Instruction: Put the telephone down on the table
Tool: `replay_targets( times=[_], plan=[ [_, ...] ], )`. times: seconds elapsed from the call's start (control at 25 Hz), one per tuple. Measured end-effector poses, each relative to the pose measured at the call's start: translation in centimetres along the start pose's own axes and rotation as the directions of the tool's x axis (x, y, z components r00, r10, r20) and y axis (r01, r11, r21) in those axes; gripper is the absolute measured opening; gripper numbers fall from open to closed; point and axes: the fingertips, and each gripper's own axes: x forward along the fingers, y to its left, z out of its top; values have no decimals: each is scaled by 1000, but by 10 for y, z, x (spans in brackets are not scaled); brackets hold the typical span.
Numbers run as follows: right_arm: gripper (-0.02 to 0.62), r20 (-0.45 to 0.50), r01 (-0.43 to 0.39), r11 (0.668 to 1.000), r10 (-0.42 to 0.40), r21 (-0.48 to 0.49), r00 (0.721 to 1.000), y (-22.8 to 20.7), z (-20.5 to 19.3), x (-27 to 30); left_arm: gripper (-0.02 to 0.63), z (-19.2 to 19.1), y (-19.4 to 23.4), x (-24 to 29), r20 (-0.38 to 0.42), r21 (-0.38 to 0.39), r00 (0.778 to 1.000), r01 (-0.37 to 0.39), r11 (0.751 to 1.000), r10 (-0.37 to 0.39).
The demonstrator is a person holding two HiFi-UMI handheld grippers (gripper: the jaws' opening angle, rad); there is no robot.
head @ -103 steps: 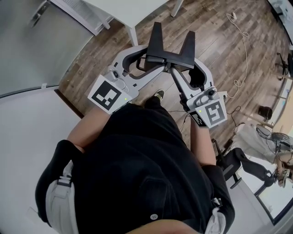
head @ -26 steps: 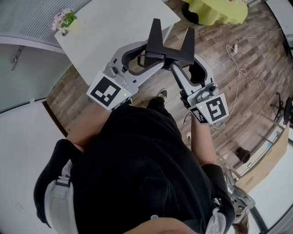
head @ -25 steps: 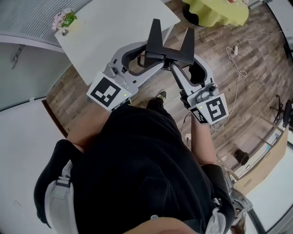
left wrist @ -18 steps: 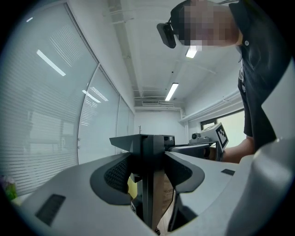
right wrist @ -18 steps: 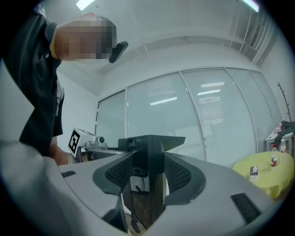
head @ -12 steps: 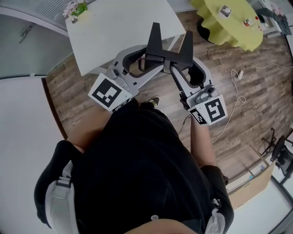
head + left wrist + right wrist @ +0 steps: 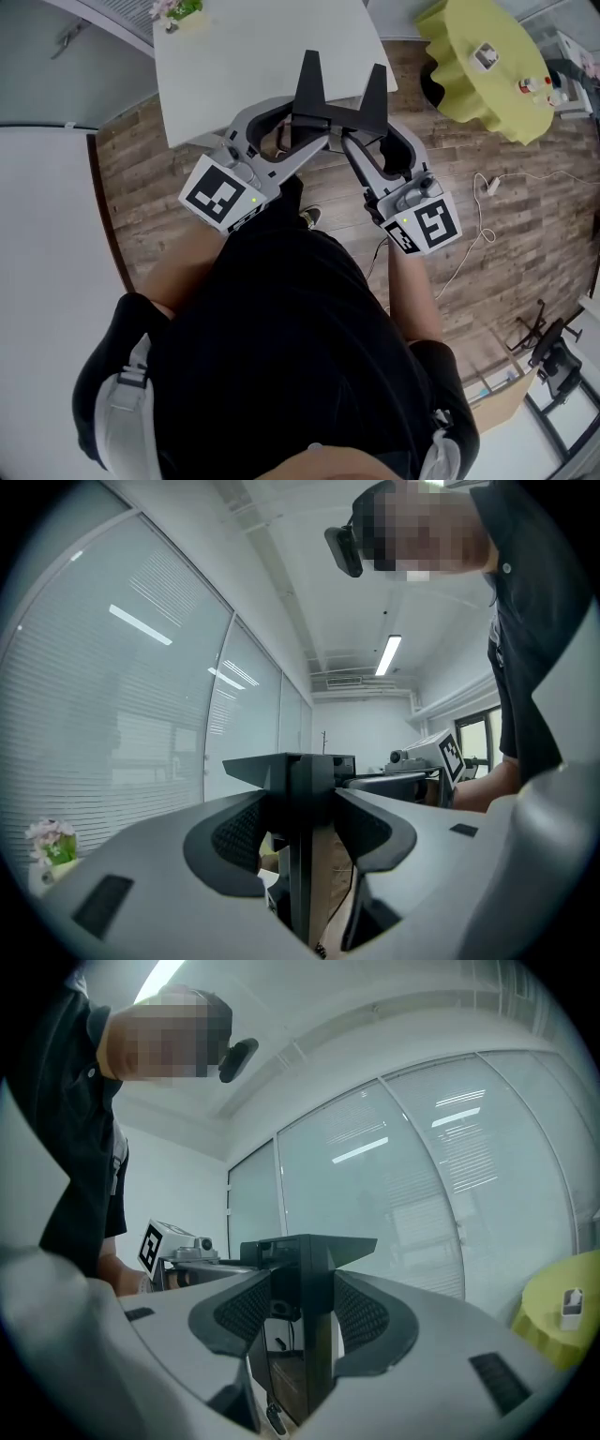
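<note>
While the black telephone (image 7: 337, 111) was held by the white table's (image 7: 234, 56) near edge, the left gripper (image 7: 298, 829) and right gripper (image 7: 302, 1309) clamped it from opposite sides, jaws wide.

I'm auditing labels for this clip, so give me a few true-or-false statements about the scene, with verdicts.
1. A small flowering plant stands at a corner of the white table. True.
2. The telephone lies on the white table. False: it is held up in the grippers, not set down.
3. The left gripper and right gripper both clamp the black telephone. True.
4. The round table is red. False: it is yellow-green.
</note>
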Motion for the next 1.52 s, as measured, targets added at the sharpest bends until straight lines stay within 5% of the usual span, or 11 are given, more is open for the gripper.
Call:
replay_targets(
  times=[0.44, 0.92, 1.52],
  plan=[
    [227, -76, -109, 994, 109, 12, 991, -29, -5, 72, 230, -3, 72, 4, 7, -50, 993, -119, 992, 120],
    [227, -158, -168, 984, 174, 50, 972, -48, -47, 215, 230, -39, 212, -20, -25, -96, 983, -181, 979, 180],
    [227, -276, -201, 965, 243, 170, 930, -95, -114, 299, 230, -104, 302, -3, -117, -237, 965, -257, 937, 236]
  ],
)
